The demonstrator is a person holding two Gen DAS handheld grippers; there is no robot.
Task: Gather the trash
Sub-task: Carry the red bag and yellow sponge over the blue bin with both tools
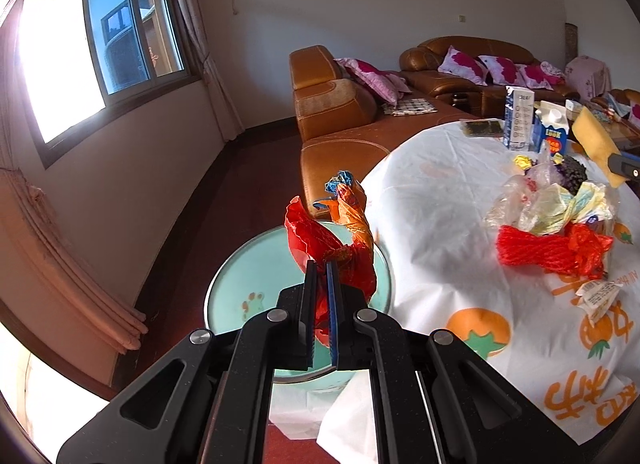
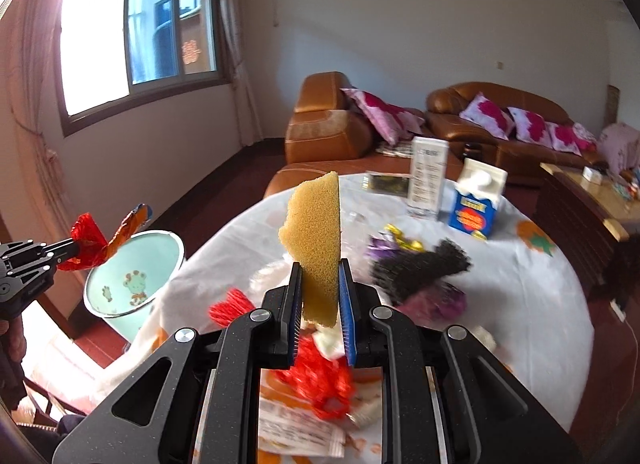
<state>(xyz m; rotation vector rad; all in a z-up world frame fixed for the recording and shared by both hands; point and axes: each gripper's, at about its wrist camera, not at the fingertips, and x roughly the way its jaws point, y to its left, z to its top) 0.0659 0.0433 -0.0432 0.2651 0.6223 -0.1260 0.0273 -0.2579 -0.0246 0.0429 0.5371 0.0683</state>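
Note:
My left gripper (image 1: 322,270) is shut on a crumpled red and orange wrapper (image 1: 340,240) and holds it above a teal trash bin (image 1: 236,288) beside the table. The same gripper (image 2: 76,250), wrapper (image 2: 104,240) and bin (image 2: 132,276) show at the left of the right wrist view. My right gripper (image 2: 320,272) is shut on a yellow sponge (image 2: 316,236), held upright above the table. The sponge also shows in the left wrist view (image 1: 596,139). A pile of trash lies on the table: red mesh (image 1: 536,252), crumpled plastic and paper (image 1: 552,203), a black scrubber (image 2: 420,268).
A round table with a white orange-print cloth (image 1: 448,223) holds a blue carton (image 2: 474,205), a tall white box (image 2: 428,177) and a dark packet (image 2: 386,183). Brown leather sofas (image 1: 332,111) with pink cushions stand behind. A window (image 1: 120,35) is at the left.

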